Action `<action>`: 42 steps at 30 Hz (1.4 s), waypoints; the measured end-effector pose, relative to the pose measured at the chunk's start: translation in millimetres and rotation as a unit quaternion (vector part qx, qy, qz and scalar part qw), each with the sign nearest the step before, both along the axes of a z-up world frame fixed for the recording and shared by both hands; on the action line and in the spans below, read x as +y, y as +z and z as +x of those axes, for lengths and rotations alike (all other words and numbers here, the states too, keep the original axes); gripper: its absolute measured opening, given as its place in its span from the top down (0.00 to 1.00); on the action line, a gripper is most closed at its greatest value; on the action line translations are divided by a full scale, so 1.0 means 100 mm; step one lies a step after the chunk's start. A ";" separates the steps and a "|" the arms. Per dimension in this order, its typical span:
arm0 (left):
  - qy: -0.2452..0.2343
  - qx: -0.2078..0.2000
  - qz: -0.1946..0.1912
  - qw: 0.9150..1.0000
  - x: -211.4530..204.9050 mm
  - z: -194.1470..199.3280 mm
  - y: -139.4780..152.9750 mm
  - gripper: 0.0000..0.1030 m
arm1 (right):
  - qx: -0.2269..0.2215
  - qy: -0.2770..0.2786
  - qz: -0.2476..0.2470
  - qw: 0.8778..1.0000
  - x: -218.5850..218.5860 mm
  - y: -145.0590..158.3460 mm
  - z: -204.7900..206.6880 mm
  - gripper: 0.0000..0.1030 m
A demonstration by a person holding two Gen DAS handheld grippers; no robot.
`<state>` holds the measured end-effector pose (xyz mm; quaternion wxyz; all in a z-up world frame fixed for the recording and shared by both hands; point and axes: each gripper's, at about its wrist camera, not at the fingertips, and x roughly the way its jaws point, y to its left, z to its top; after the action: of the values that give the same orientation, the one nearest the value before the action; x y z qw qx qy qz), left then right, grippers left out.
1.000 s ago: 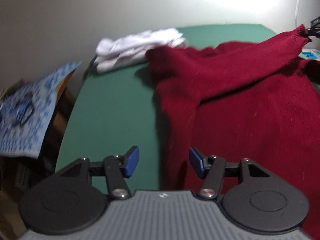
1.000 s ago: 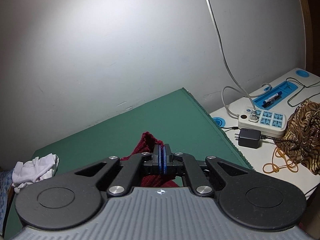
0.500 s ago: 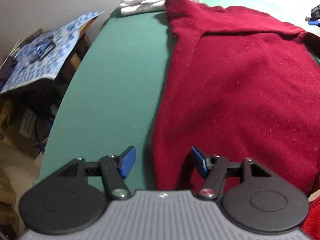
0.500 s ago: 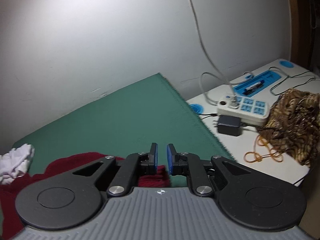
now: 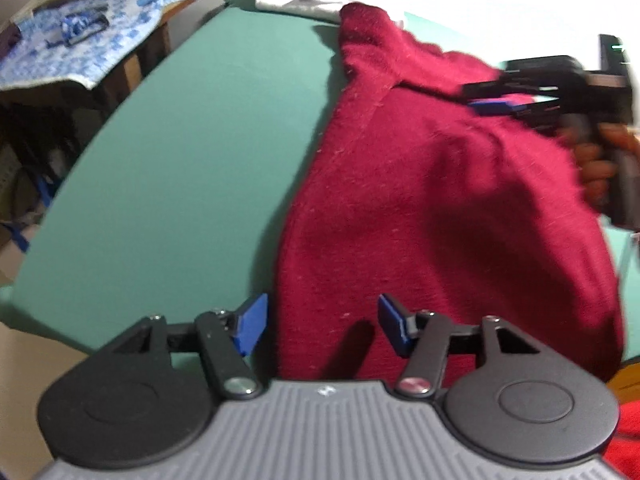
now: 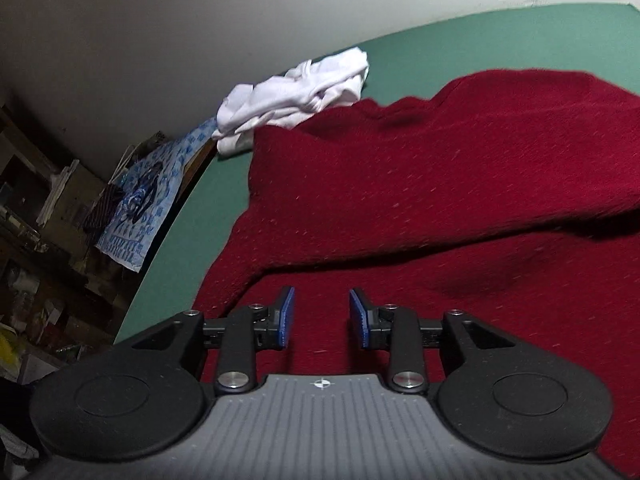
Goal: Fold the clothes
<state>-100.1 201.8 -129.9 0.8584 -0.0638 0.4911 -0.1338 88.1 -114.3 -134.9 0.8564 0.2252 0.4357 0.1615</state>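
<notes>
Sweater: dark red knit sweater lies spread on the green counter, and one sleeve is laid across the body.
Left gripper: the left gripper is released, with the blue pads wide apart; it stands low at the near left edge of the sweater, one pad over the counter and one over the knit.
Right gripper: the right gripper is also released and empty; it hovers over the body of the sweater, just below the folded sleeve.
Other things: a white crumpled garment lies at the far corner of the counter, touching the shoulder of the sweater; a blue patterned cloth hangs beside the counter.
Step in hand: I judge that the next fold is on the side or hem, after the sleeve.
How to do it well: take only the edge layers, both grippers at the same height, then lift little and carry the edge over evenly, so the sleeve does not slide.
Risk: thick knit can bunch, and the white garment is near.
</notes>
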 end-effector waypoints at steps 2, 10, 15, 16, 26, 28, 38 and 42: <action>0.004 -0.008 -0.025 1.000 0.07 -0.03 -0.02 0.42 | 0.011 -0.016 0.001 1.000 0.16 -0.04 0.12 0.63; -0.037 -0.047 -0.029 0.998 0.10 -0.03 -0.05 0.74 | 0.002 -0.153 0.039 0.987 0.40 -0.16 0.32 0.60; -0.036 -0.040 -0.032 0.998 0.22 0.00 -0.03 1.00 | -0.014 -0.193 0.047 0.980 0.32 -0.07 0.29 0.92; -0.032 -0.039 -0.036 0.998 0.25 0.00 -0.02 1.00 | -0.024 -0.194 0.046 0.980 0.30 -0.02 0.27 0.92; -0.069 -0.051 0.004 0.996 -0.37 -0.21 0.09 1.00 | -0.111 -0.166 -0.028 0.979 0.06 0.37 0.13 0.92; -0.078 -0.050 0.012 0.996 -0.51 -0.25 0.10 0.99 | -0.117 -0.157 -0.051 0.979 0.00 0.36 0.13 0.92; -0.076 -0.041 0.034 0.996 -0.96 -0.50 0.08 0.90 | -0.093 -0.126 -0.100 0.983 -0.30 0.01 0.18 0.91; -0.065 -0.042 0.047 0.996 -1.01 -0.67 0.13 0.74 | -0.092 -0.098 -0.104 0.985 -0.35 -0.03 0.21 0.84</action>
<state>-166.8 100.6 -117.0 0.8698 0.0143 0.4633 -0.1692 109.6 -149.8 -137.5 0.9232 0.1604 0.3456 0.0505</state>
